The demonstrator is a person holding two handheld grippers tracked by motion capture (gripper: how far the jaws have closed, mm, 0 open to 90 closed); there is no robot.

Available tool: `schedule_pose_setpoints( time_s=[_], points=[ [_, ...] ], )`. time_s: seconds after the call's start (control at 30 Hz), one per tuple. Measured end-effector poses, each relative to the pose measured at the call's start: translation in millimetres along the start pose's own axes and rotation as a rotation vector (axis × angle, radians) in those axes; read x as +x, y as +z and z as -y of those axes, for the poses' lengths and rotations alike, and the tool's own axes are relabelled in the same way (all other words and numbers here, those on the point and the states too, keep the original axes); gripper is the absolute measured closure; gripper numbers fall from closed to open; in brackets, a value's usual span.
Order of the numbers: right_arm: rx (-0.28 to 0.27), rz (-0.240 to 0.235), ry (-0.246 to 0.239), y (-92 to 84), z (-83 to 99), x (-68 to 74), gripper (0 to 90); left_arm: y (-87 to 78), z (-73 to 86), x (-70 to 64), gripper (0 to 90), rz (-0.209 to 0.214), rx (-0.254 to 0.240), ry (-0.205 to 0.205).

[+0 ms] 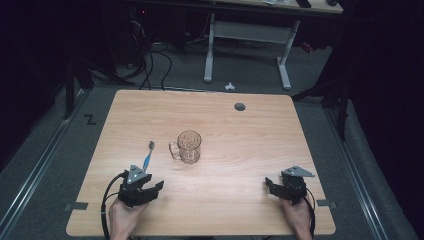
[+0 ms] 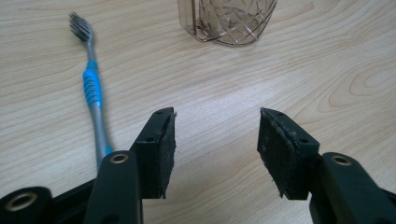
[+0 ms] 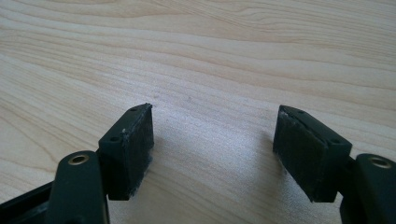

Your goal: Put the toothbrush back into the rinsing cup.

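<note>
Worktop (image 1: 240, 200): pale wood-grain board with rounded corners and a small round grey port near its far edge, right of centre.

Glass mug (image 1: 189, 146): clear, cut-pattern wall, handle turned toward the worktop's left edge. Stands upright near the middle of the worktop, slightly toward the left edge. In the left gripper view its base (image 2: 227, 21) stands ahead of the tongs, well apart from them.

Left tongs (image 1: 150, 187): held in a hand at the near edge, left of centre, pointing toward the mug. Jaws apart with bare worktop between the pads; nothing gripped. In the left gripper view (image 2: 217, 149) the gap is plain.

Right tongs (image 1: 271, 187): held in a hand at the near edge, toward the right corner. Jaws spread and released; in the right gripper view (image 3: 212, 149) bare wood lies between the pads.

Toothbrush (image 1: 148, 156): grey handle with blue grip, bristled head toward the far edge. Lies flat on the worktop, left of the mug and near it, not touching. Its handle end runs down beside the left tongs, just outside their left jaw in the left gripper view (image 2: 92, 86), not between the pads.
</note>
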State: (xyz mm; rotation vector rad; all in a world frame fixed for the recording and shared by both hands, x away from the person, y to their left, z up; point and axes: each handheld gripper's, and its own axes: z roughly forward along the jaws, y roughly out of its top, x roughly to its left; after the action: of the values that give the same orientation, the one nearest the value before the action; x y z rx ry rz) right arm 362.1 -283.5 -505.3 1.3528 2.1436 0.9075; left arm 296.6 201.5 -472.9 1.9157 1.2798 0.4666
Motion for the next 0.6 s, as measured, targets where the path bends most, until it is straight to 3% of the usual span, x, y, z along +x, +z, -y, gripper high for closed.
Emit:
schedule_pose_setpoints(
  time_s=[0.13, 0.43, 0.6],
  points=[
    [0.000, -0.001, 0.000, 0.0, 0.0, 0.0, 28.8, -4.2, 0.5, 5.2, 46.8, 0.003, -0.008, -0.011],
    [0.000, -0.002, -0.002, 0.0, 0.0, 0.5, 28.7, -13.9, -3.7, 24.6, 43.1, -0.059, -0.001, -0.018],
    [0.002, 0.005, 0.004, 0.3, -0.2, -0.1, 27.5, -18.9, -10.3, 37.8, 41.7, -0.071, 0.005, -0.047]
  ],
)
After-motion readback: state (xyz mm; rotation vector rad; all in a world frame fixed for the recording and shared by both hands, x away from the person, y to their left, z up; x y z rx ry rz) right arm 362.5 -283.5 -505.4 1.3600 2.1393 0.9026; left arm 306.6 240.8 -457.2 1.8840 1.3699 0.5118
